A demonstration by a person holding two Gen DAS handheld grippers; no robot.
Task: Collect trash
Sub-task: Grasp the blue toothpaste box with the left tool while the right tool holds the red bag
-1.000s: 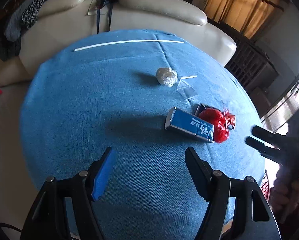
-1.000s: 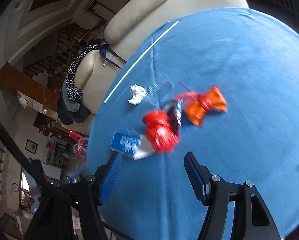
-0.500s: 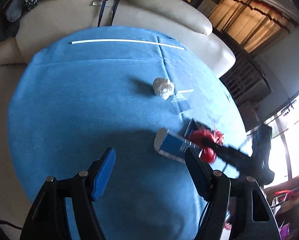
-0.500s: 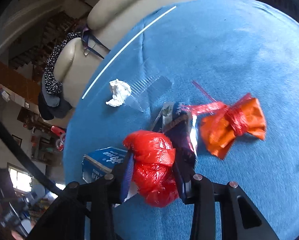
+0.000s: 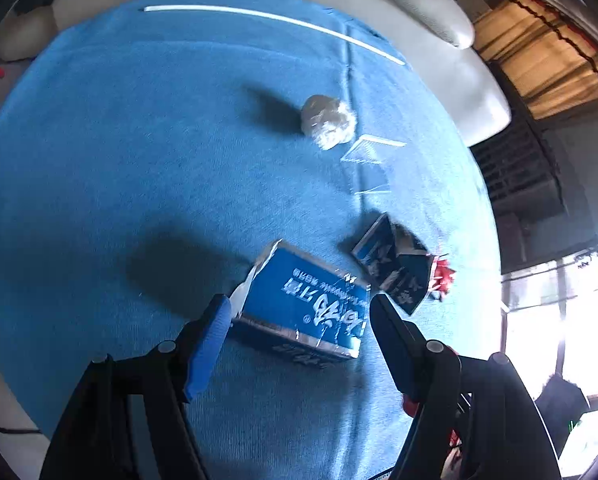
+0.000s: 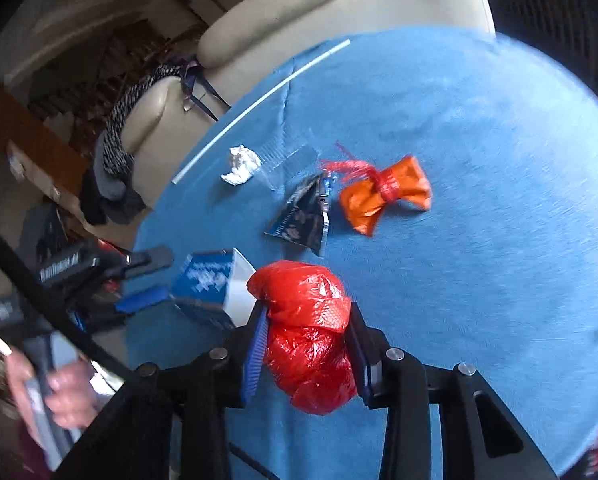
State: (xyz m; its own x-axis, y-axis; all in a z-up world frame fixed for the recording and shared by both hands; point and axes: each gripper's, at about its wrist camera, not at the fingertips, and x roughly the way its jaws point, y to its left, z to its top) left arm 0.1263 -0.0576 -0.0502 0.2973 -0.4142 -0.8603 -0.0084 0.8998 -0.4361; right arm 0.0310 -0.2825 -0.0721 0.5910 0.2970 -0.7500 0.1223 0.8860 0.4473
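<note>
On blue-clothed bench (image 5: 119, 168), right gripper (image 6: 307, 344) jaws clench soft, crushable red plastic bag (image 6: 307, 332); left gripper (image 5: 299, 320) jaws spread around light blue carton (image 5: 307, 300).

Left gripper (image 5: 299, 308) gapes wide; right gripper (image 6: 307, 316) seems clamped, fingers drawn close.

Gleaming glossy and crinkled: red plastic bag (image 6: 309, 336). Lying matt and finely ribbed: blue tablecloth (image 5: 119, 160). Shining with printed cardboard and foil edges: blue carton (image 5: 307, 304).
</note>
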